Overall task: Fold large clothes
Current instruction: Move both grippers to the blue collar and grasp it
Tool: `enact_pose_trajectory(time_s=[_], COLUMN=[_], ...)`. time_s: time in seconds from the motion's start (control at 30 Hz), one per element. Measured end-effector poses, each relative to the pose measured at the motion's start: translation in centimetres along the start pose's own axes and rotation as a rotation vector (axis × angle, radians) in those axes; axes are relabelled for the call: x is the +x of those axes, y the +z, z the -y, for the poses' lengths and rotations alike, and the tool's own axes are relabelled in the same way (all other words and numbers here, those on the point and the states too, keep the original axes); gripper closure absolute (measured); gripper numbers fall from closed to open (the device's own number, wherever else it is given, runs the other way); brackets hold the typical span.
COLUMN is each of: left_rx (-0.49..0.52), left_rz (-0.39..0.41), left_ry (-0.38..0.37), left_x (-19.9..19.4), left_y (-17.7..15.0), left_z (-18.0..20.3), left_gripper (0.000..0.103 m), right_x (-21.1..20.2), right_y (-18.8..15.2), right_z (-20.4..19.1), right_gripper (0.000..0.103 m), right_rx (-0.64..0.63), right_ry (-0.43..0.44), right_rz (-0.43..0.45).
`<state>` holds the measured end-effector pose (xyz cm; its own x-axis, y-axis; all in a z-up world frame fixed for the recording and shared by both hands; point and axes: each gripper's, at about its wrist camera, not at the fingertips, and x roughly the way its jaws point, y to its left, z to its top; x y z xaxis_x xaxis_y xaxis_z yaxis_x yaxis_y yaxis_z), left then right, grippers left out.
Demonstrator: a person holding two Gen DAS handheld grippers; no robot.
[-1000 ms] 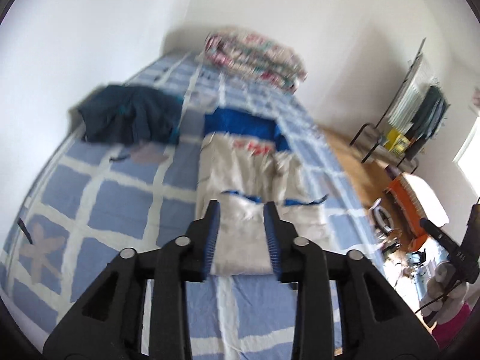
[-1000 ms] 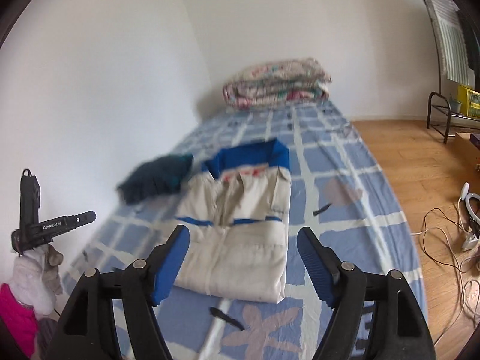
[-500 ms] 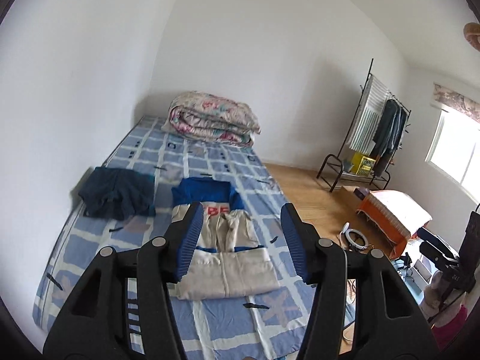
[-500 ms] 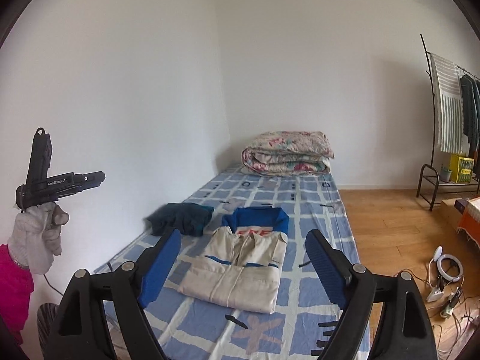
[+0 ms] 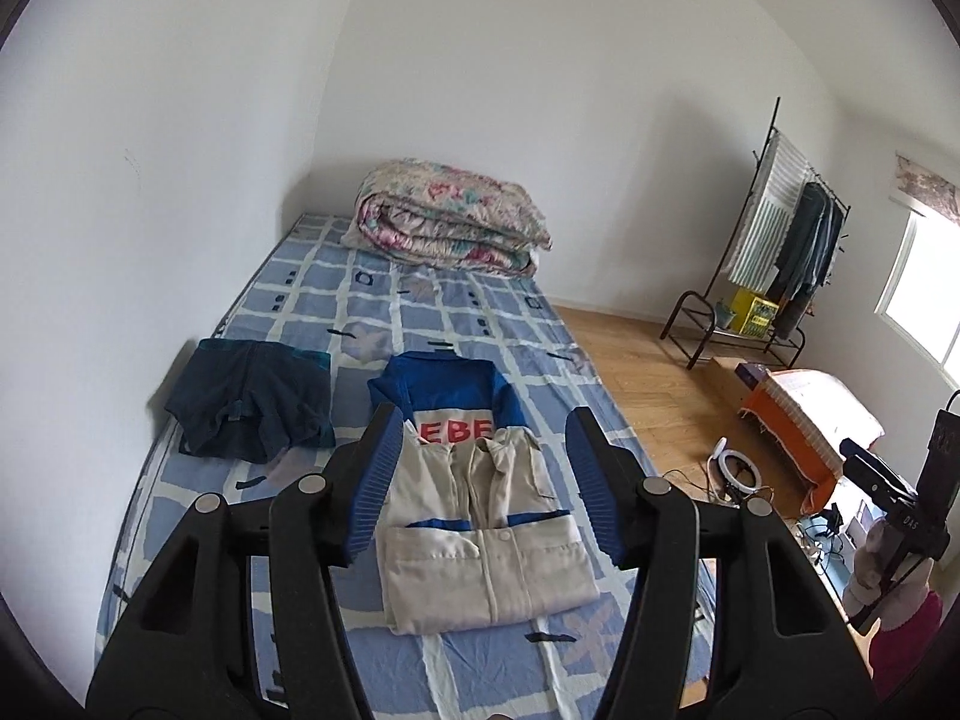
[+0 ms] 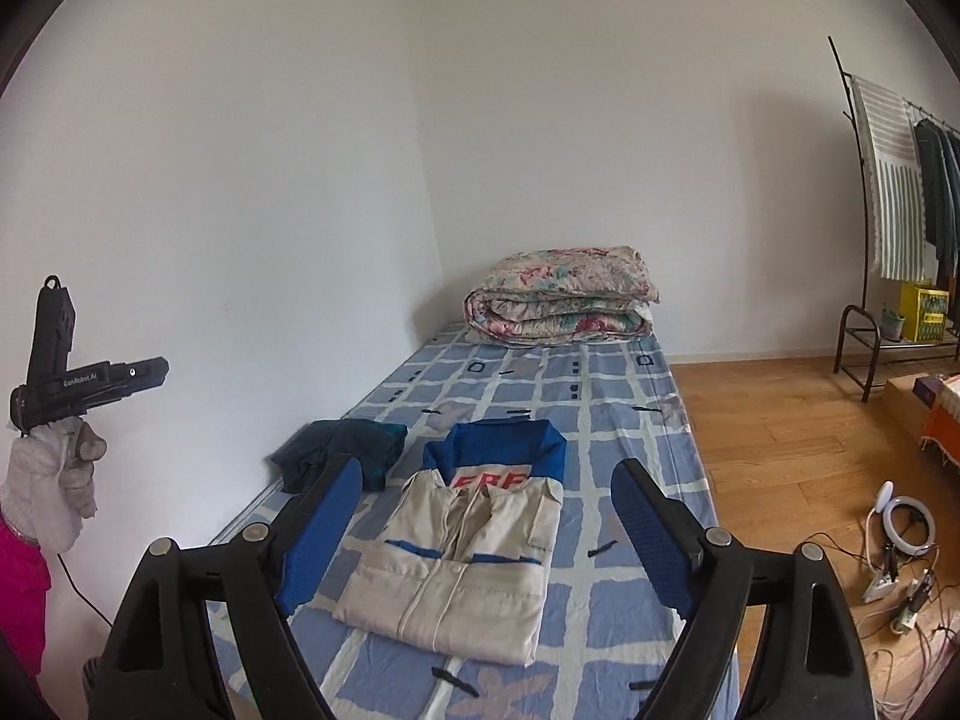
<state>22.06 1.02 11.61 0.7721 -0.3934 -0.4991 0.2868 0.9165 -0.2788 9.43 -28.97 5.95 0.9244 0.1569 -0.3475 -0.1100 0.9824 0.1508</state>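
Blue-padded left gripper [image 5: 483, 480] has just been opening, empty; right gripper [image 6: 486, 531] gapes wide, holding nothing. Beyond both, at twelve o'clock, the folded jacket [image 5: 480, 516] lies flat on the bed [image 5: 312, 300], dark clothes [image 5: 252, 399] at ten o'clock.

This is a bedroom in a home. A bed [image 5: 372, 312] with a blue-and-white checked sheet stands in the corner of plain white walls, a rolled floral quilt [image 5: 447, 216] at its far end. Clothes lie on the sheet. Beside the bed runs a wooden floor [image 6: 774, 420], and a metal clothes rack [image 5: 780, 228] with hanging garments stands against the wall near a window [image 5: 924, 294]. Cables and a ring light [image 6: 906, 516] lie on the floor.
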Motion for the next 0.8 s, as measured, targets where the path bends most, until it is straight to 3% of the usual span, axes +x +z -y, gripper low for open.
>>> enact_pose_trajectory(time_s=[0.27,0.47,0.7,0.8], left_rx=[-0.001,-0.053,-0.024,-0.079], left_rz=[-0.151,-0.259,-0.367,-0.435], left_ry=[0.007,-0.005,0.035,0.008], left_x=[16.2,29.6,44.5,50.8], left_y=[2.7,3.5,2.8,1.9], left_z=[-4.4,-8.2,-12.1,-14.5], left_gripper=[0.045,0.045,0.045,0.045], right_x=[13.9,27.0,42.8,49.0], right_y=[3.0,3.7,0.7,-1.1], right_z=[3.6,7.5,11.9,13.1], right_gripper=[0.014,0.015,0.025,0.027], right_rx=[0.007,0.03,0.118,0.127], right_ry=[0.005,-0.003,0.0,-0.002], right_rz=[-0.128,-0.239,-0.372,-0.436])
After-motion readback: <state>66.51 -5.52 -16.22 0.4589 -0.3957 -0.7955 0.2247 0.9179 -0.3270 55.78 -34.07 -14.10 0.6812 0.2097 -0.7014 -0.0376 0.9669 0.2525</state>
